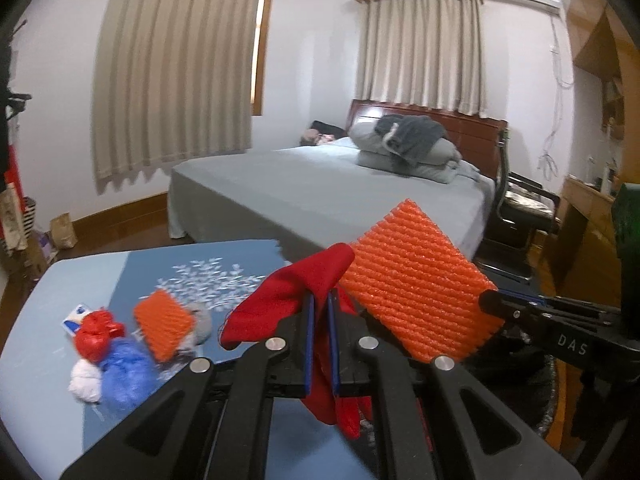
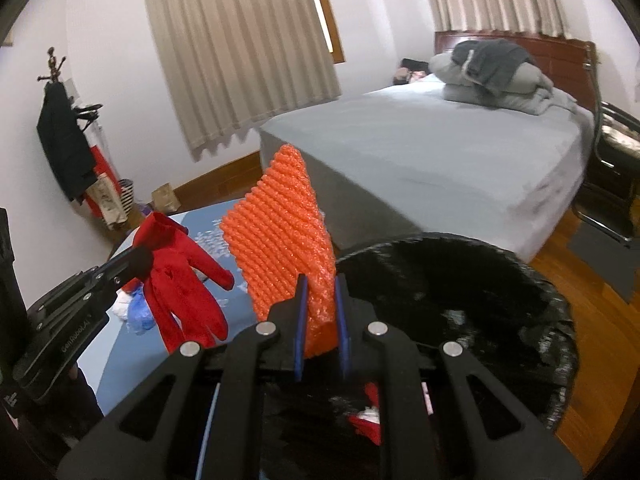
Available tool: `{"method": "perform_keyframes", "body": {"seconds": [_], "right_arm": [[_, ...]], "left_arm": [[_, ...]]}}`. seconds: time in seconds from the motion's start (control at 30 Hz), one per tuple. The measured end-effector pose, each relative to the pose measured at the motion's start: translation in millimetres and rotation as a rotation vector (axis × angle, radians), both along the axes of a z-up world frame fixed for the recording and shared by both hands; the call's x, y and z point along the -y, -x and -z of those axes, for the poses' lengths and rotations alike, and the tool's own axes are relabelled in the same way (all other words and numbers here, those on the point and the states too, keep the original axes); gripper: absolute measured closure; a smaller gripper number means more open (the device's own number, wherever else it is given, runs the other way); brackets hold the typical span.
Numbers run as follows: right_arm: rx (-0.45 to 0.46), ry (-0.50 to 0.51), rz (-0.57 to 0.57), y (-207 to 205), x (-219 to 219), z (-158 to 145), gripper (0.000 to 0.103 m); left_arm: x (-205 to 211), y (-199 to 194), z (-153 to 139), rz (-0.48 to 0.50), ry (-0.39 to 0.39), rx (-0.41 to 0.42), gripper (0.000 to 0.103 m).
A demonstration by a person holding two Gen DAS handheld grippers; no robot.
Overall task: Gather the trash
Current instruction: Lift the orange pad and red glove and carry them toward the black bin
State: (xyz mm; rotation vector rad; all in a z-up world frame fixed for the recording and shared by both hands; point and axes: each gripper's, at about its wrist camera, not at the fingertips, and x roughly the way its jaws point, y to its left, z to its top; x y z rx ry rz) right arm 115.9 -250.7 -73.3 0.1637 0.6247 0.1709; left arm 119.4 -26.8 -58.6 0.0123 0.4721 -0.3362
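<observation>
My left gripper (image 1: 319, 300) is shut on a red glove (image 1: 288, 296), which hangs from the jaws above the blue table's right edge; the glove shows in the right wrist view (image 2: 180, 280) too. My right gripper (image 2: 320, 280) is shut on an orange foam net sleeve (image 2: 280, 220), held upright over the black-lined trash bin (image 2: 520, 280); the sleeve also shows in the left wrist view (image 1: 416, 284). On the blue table (image 1: 48, 360) lie a second orange net (image 1: 164, 326), a red crumpled bag (image 1: 96, 332), a blue bag (image 1: 124, 368), white wadding (image 1: 84, 384) and a small card (image 1: 74, 316).
A grey bed (image 1: 320, 188) stands behind the table with folded bedding (image 1: 408, 148) at its head. A black chair (image 1: 520, 208) is to its right. A coat rack (image 2: 64, 132) and bags stand by the left wall. Red scraps (image 2: 368, 420) lie inside the bin.
</observation>
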Motion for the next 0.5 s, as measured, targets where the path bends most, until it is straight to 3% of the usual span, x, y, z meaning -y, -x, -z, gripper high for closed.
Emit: {"method": "perform_keyframes", "body": {"seconds": [0.5], "right_arm": [[-0.034, 0.024, 0.164, 24, 72, 16, 0.091]], "left_arm": [[71, -13, 7, 0.138, 0.000, -0.019, 0.096]]}}
